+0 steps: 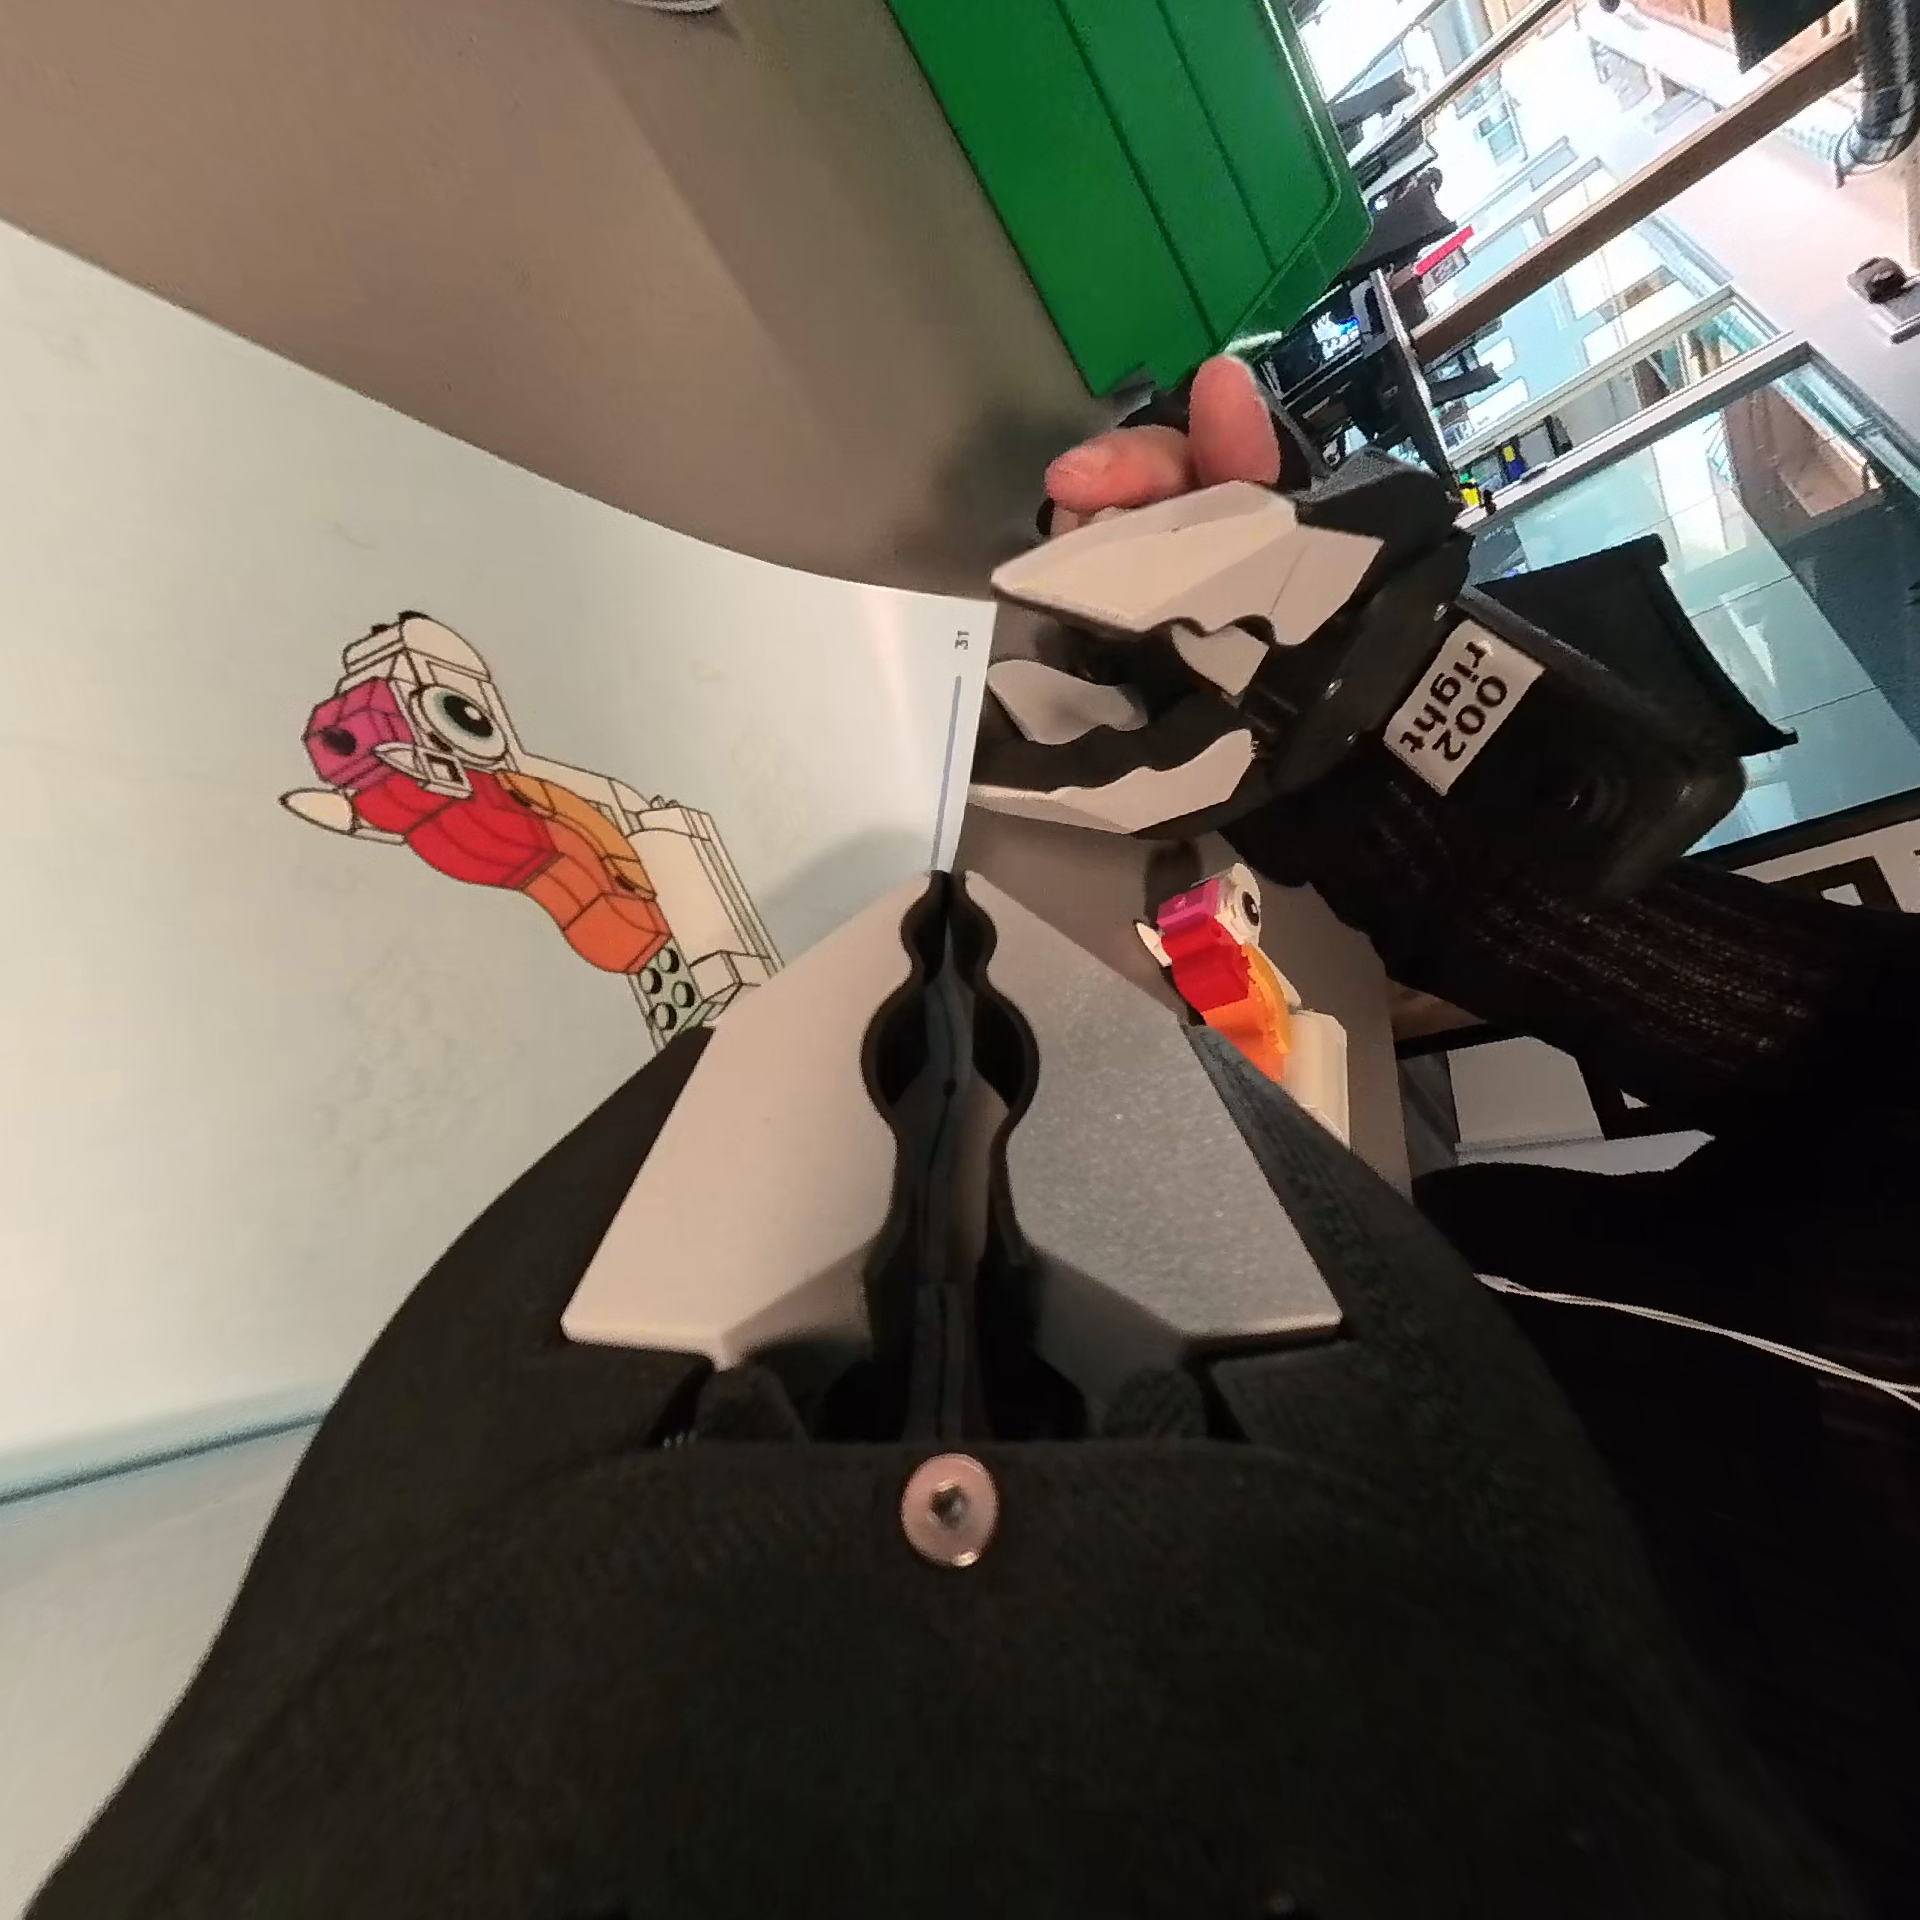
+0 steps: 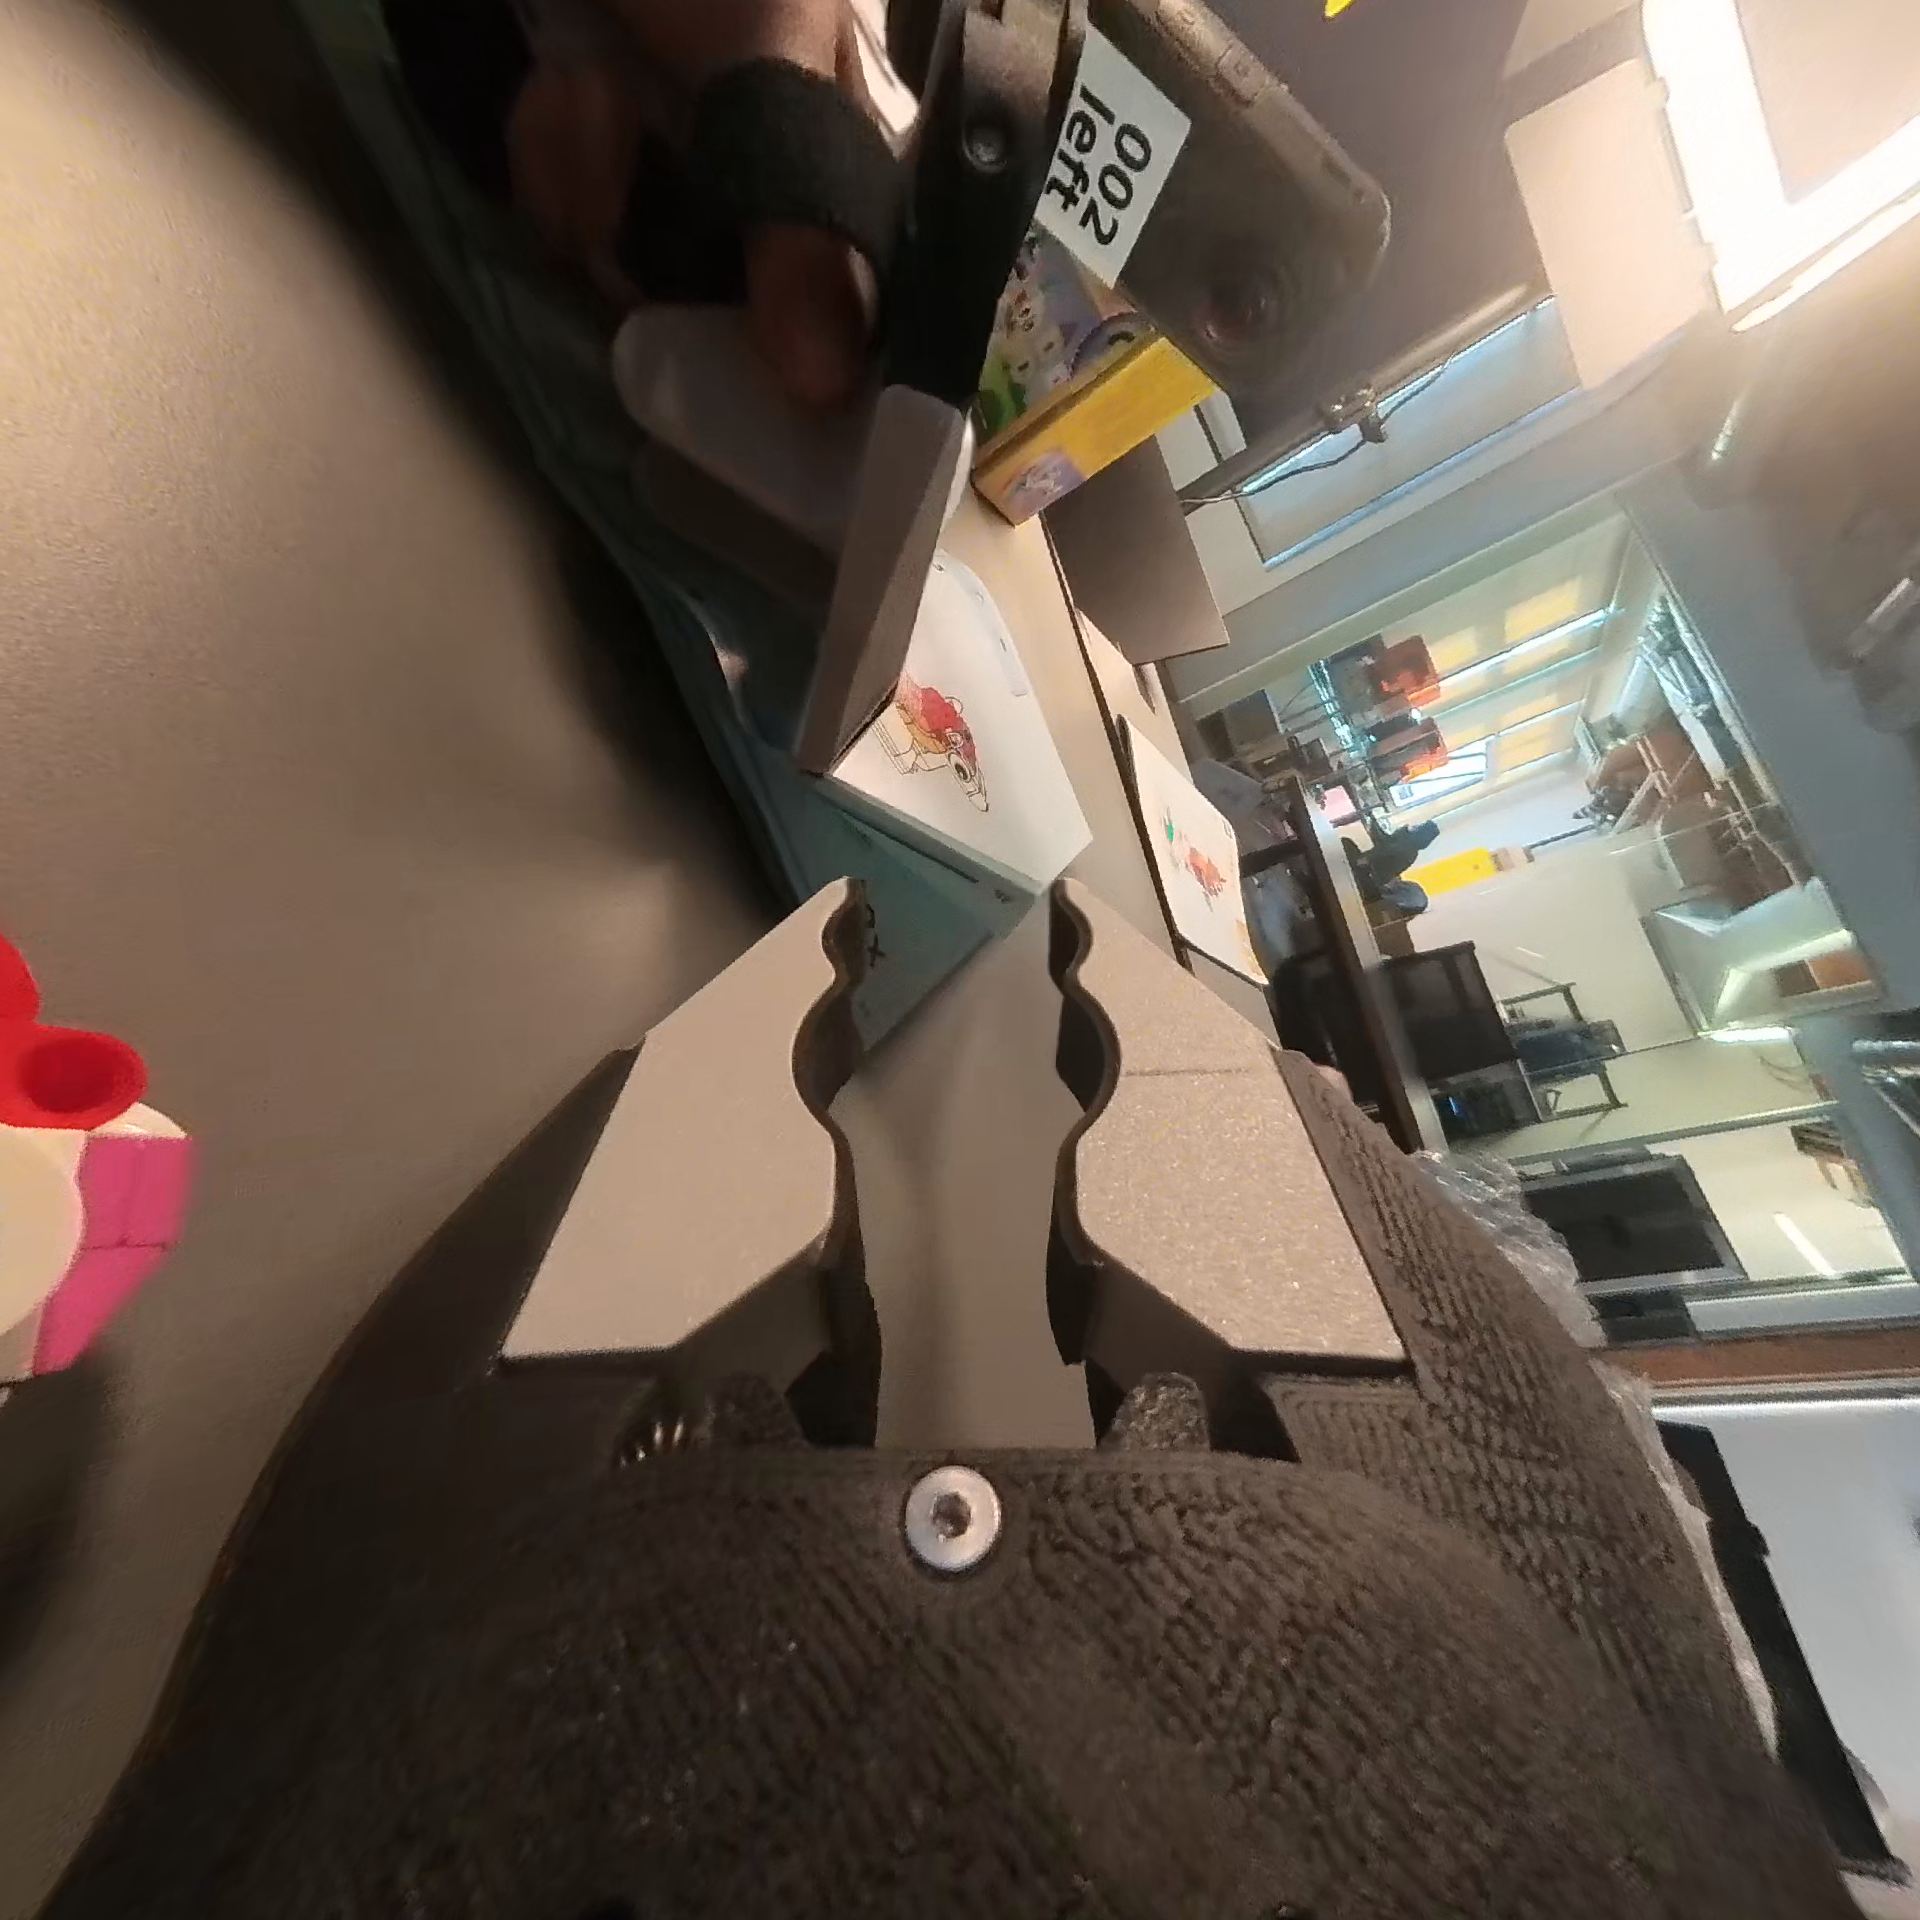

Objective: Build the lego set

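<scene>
My left gripper [image 1: 948,883] is shut on the edge of a page of the instruction booklet [image 1: 312,935], which shows a drawing of the model. The built lego model [image 1: 1226,966], pink, red, orange and white with an eye, stands on the table just right of my left fingers. My right gripper [image 1: 987,691] is open and empty, hovering beyond the page edge above the model. In the right wrist view my right gripper [image 2: 956,904] is open with nothing between its fingers. The model [image 2: 73,1164] is at the left edge, and the left gripper's finger [image 2: 883,582] holds the page [image 2: 966,769].
A green bin [image 1: 1132,177] stands at the back of the grey table [image 1: 520,260]. A yellow lego box [image 2: 1091,416] lies on the table behind the booklet. Another sheet with coloured drawings [image 2: 1195,862] lies farther along the table edge. The tips of both grippers are at nearly the same place.
</scene>
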The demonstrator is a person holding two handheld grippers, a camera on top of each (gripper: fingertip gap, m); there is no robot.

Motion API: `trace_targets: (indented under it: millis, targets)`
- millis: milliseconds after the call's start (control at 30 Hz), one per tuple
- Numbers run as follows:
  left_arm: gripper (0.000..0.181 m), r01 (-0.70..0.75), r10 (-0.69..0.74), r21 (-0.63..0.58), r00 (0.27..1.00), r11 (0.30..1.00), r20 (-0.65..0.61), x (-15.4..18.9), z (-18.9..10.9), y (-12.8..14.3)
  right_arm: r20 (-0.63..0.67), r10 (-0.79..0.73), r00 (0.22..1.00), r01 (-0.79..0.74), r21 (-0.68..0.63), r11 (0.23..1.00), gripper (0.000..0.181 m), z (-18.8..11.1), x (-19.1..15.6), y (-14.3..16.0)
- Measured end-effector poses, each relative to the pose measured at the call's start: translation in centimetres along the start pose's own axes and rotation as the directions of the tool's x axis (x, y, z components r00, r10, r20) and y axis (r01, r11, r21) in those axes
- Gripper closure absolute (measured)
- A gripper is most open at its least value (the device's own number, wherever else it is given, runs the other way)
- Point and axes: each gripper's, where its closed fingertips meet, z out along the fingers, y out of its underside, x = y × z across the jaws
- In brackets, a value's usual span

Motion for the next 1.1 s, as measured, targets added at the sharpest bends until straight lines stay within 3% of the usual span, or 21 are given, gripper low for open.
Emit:
trace_targets:
  millis: [167, 367, 1100]
  targets:
    - [0.181, -0.006, 0.006, -0.005, 1.000, 1.000, 0.007, -0.04, 0.06, 0.05, 0.002, 0.000, 1.000, 0.000, -0.003, 1.000, 0.142, 0.06, -0.02, 0.04]
    - [0.181, -0.004, 0.004, -0.004, 1.000, 1.000, 0.005, -0.06, 0.06, 0.03, 0.012, -0.003, 1.000, 0.003, -0.009, 1.000, 0.154, -0.01, -0.19, 0.12]
    - [0.181, -0.004, 0.004, -0.007, 1.000, 1.000, 0.005, -0.12, 0.13, -0.01, 0.048, -0.022, 0.999, 0.024, -0.030, 0.999, 0.162, -0.04, -0.96, 0.36]
